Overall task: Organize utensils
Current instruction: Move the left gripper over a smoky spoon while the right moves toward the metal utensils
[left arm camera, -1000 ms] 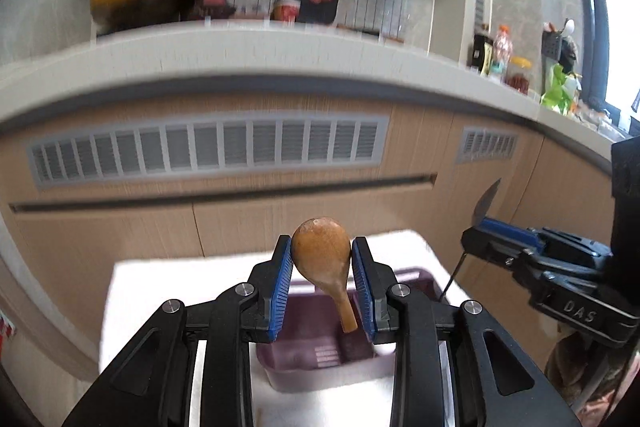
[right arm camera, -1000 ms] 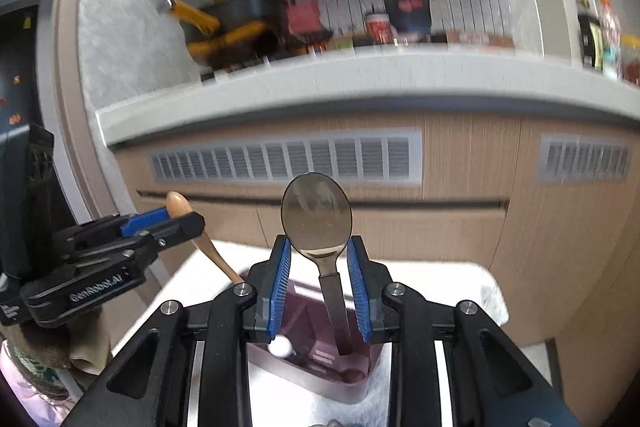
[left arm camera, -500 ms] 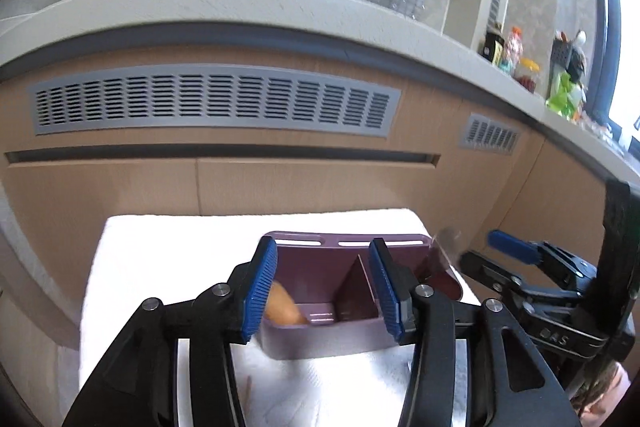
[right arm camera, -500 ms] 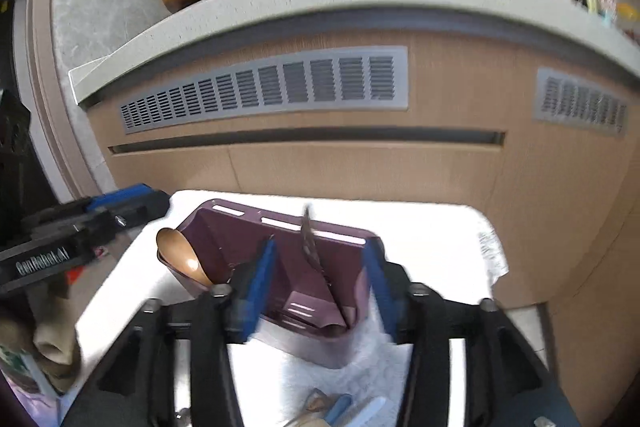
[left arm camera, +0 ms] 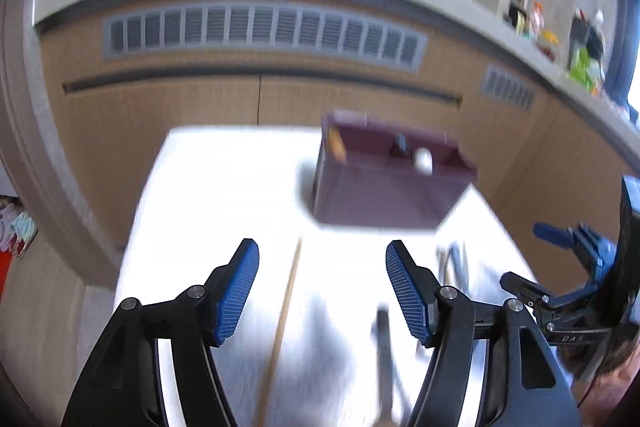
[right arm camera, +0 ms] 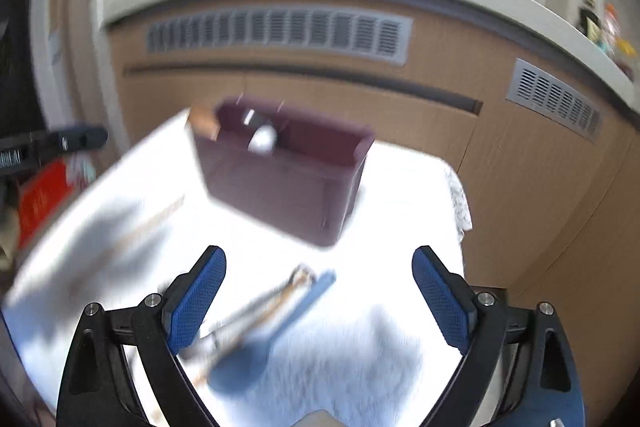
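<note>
Standing on a white cloth [left arm camera: 224,195] spread over the counter, a maroon utensil caddy [left arm camera: 384,195] is seen near the far edge, its inside split by a divider. A wooden spoon [left arm camera: 337,145] leans in the caddy's left end, bowl upward, and the pale bowl of a metal spoon [left arm camera: 423,159] shows just above the front wall, beside the divider.

Both tools are held wide apart and nothing is gripped: the left tool [left arm camera: 322,291] hangs over the cloth short of the caddy, and the right tool [right arm camera: 319,291] likewise.

On the cloth in front of the caddy, loose utensils are left lying. A wooden chopstick [left arm camera: 286,311] runs lengthwise toward the caddy between the left tool's fingers. Under the right tool a blue plastic spoon [right arm camera: 276,331] lies on a diagonal, bowl nearest the camera and handle pointing up-right toward the caddy, with blurred metal and wooden cutlery [right arm camera: 256,307] touching its left side.

The letters "DAS" [left arm camera: 573,338] are read on the right tool's body. Behind, wood-grain cabinet fronts [left arm camera: 160,107] with grey vent grilles [left arm camera: 260,35] are seen.
</note>
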The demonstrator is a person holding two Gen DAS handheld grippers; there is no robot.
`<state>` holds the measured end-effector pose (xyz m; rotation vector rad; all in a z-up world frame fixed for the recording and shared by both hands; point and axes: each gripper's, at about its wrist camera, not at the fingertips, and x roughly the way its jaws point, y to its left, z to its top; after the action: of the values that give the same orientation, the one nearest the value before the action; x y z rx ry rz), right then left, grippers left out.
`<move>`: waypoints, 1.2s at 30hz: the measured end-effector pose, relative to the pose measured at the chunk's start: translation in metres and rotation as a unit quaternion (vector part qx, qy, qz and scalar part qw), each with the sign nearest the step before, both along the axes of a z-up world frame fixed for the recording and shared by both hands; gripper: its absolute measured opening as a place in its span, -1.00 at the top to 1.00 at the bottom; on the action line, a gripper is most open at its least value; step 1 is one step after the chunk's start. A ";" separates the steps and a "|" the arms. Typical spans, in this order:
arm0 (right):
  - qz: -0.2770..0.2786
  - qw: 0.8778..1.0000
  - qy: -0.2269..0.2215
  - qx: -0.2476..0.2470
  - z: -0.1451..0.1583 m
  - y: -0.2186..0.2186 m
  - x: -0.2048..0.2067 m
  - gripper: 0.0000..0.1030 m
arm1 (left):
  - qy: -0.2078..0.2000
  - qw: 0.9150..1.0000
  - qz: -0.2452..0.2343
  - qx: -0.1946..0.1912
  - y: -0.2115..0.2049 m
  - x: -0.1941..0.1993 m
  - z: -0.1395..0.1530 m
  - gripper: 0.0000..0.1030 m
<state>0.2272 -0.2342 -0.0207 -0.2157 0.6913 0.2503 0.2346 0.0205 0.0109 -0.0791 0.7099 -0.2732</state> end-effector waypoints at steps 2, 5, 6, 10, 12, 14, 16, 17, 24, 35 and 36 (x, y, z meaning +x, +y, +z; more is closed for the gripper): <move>0.040 0.999 0.035 -0.001 -0.015 0.009 -0.012 -0.80 | 0.020 0.999 -0.018 0.017 -0.004 -0.017 -0.016 -0.29; 0.094 0.992 0.085 0.000 -0.034 0.024 -0.029 -0.80 | 0.052 0.997 -0.052 0.033 -0.010 -0.040 -0.037 -0.29; 0.103 0.990 0.092 0.000 -0.037 0.028 -0.033 -0.79 | 0.062 0.996 -0.061 0.034 -0.012 -0.047 -0.044 -0.29; 0.116 0.988 0.098 -0.009 -0.043 0.039 -0.047 -0.76 | 0.107 0.989 -0.101 0.030 -0.023 -0.076 -0.065 -0.29; 0.096 0.991 0.096 -0.003 -0.042 0.034 -0.048 -0.76 | 0.114 0.987 -0.106 0.036 -0.032 -0.091 -0.072 -0.28; 0.068 0.993 0.091 0.007 -0.039 0.023 -0.049 -0.76 | 0.108 0.987 -0.107 0.045 -0.042 -0.103 -0.076 -0.18; 0.044 0.996 0.080 0.007 -0.037 0.013 -0.053 -0.76 | 0.099 0.988 -0.100 0.063 -0.049 -0.107 -0.078 0.00; 0.038 0.996 0.077 0.006 -0.035 0.010 -0.054 -0.76 | 0.096 0.989 -0.095 0.066 -0.053 -0.108 -0.079 0.05; 0.040 0.996 0.079 0.028 -0.037 0.008 -0.069 -0.77 | 0.102 0.991 -0.065 0.064 -0.049 -0.099 -0.086 0.31; 0.204 0.966 0.153 0.036 -0.055 0.092 -0.085 0.03 | 0.067 0.996 -0.023 0.049 -0.013 -0.098 -0.068 0.75; 0.212 0.964 0.158 0.032 -0.058 0.098 -0.086 0.03 | 0.065 0.996 -0.018 0.051 -0.010 -0.100 -0.067 0.75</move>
<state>0.1415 -0.1365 -0.0788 -0.2640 0.9489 0.7292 0.1342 0.0105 -0.0562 0.0128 0.8531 -0.2682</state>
